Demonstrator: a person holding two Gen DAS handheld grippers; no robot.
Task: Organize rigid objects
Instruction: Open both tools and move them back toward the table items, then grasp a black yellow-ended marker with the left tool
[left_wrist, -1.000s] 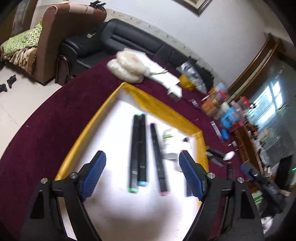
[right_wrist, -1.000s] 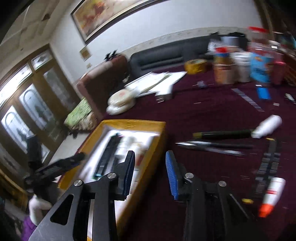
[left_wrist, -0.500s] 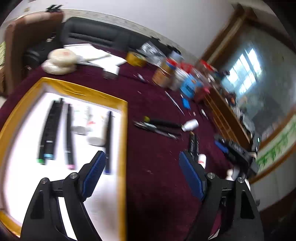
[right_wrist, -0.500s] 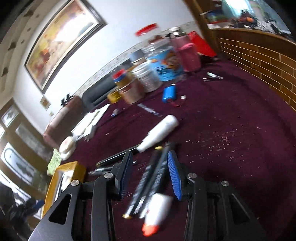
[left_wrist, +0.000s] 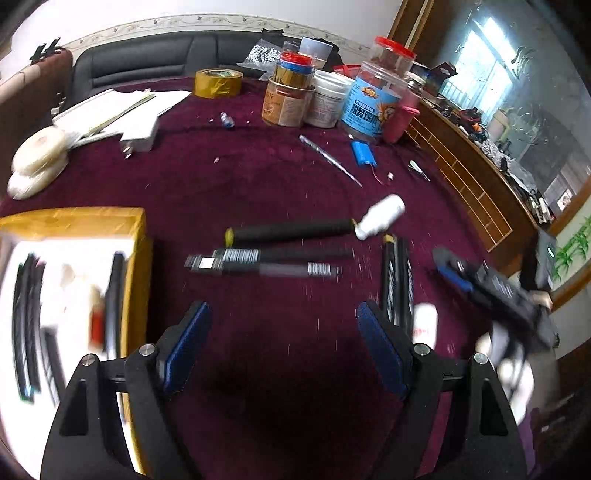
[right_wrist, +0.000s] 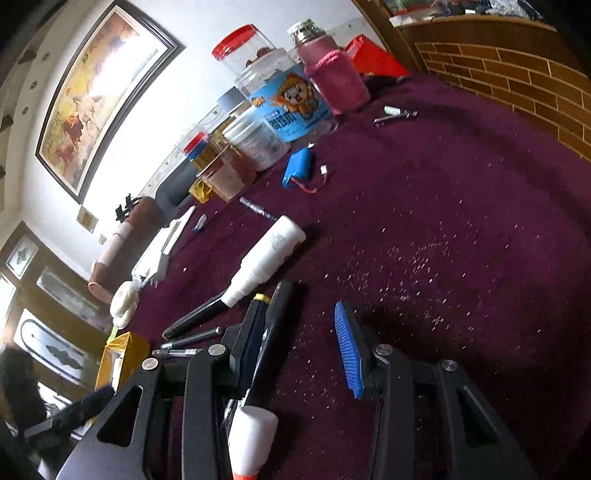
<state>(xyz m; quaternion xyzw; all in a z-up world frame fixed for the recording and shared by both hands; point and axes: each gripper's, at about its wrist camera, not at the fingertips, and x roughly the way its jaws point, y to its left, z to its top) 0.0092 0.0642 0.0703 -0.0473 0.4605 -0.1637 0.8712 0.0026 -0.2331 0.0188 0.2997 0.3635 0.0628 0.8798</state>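
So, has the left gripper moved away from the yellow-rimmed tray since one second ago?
Yes. The left gripper was over the yellow-rimmed tray; now that tray lies at its left and it hangs over the purple cloth.

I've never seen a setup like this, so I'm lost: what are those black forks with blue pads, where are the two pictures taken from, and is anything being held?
Each fork is a hand-held gripper; a person carries one in each hand, with a camera looking along its fingers. The left gripper stands open over bare maroon cloth, holding nothing. In its view lie black markers, a white bottle, and a yellow-rimmed tray already holding markers. The right gripper is low over two black markers and a white tube with an orange tip; its pads don't press them yet. Jars stand behind.
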